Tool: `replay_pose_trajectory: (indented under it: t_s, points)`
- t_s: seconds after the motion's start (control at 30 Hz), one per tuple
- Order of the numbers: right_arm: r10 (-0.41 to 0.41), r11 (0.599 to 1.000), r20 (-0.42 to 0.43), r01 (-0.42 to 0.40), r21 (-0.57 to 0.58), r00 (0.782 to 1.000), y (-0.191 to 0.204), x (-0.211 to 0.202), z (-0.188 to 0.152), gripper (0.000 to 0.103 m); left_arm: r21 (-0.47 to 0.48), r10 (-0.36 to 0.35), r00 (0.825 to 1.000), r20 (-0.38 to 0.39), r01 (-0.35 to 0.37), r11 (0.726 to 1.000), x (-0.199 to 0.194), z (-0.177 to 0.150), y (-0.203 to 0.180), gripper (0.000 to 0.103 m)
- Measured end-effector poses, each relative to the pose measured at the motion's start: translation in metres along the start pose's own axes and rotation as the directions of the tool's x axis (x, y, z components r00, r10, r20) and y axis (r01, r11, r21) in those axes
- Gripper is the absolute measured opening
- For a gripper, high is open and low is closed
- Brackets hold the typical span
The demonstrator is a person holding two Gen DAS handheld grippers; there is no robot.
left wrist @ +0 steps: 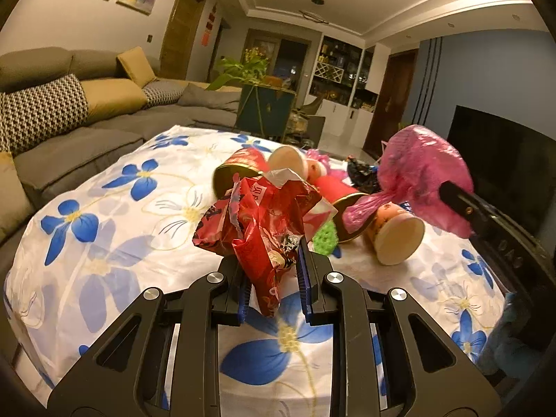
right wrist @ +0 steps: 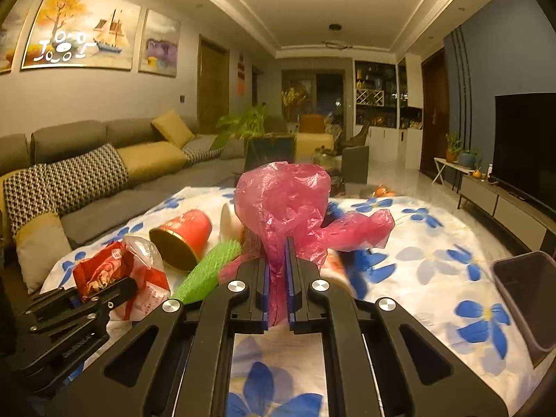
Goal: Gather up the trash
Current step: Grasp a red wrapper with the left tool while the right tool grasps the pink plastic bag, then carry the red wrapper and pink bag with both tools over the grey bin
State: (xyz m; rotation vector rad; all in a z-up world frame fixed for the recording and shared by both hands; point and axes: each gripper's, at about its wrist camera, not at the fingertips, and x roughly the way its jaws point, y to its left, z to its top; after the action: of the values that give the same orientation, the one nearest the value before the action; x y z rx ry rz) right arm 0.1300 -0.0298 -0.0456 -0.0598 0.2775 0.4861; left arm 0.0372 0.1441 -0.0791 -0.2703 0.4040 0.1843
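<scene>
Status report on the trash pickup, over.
Left gripper shut on crumpled red foil wrapper. Right gripper shut on pink plastic bag. Dark bin at right, path unobstructed.

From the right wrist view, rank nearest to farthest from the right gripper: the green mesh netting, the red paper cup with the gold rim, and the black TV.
1. Green mesh netting, just left of the right gripper.
2. Red paper cup with the gold rim, lying on its side farther left.
3. Black TV, far right by the wall.
</scene>
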Motion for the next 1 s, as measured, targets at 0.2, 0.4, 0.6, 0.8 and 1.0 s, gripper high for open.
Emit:
replay_pose_trajectory:
  t_s: [0.2, 0.4, 0.6, 0.8, 1.0]
  points:
    - [-0.033, 0.999, 0.022, 0.033, 0.026, 0.999, -0.020, -0.021, 0.003, 0.008, 0.026, -0.016, 1.000, 0.013, 0.016, 1.000, -0.007, 0.003, -0.018, 0.022]
    - [-0.065, 0.997, 0.031, 0.064, 0.044, 0.997, -0.037, -0.040, 0.000, 0.008, 0.060, -0.033, 0.999, 0.022, 0.032, 0.998, -0.012, 0.006, -0.039, 0.022]
    - [-0.106, 0.992, 0.028, 0.103, 0.070, 0.994, -0.059, -0.053, -0.003, 0.008, 0.093, -0.058, 0.998, 0.029, 0.056, 0.994, -0.014, 0.009, -0.062, 0.022]
    - [-0.148, 0.985, 0.031, 0.145, 0.090, 0.988, -0.079, -0.066, -0.008, 0.008, 0.135, -0.098, 0.995, 0.035, 0.093, 0.986, -0.014, 0.013, -0.090, 0.022]
    - [-0.192, 0.976, 0.027, 0.188, 0.109, 0.981, -0.100, -0.076, -0.014, 0.008, 0.172, -0.143, 0.989, 0.028, 0.136, 0.976, -0.009, 0.013, -0.117, 0.022]
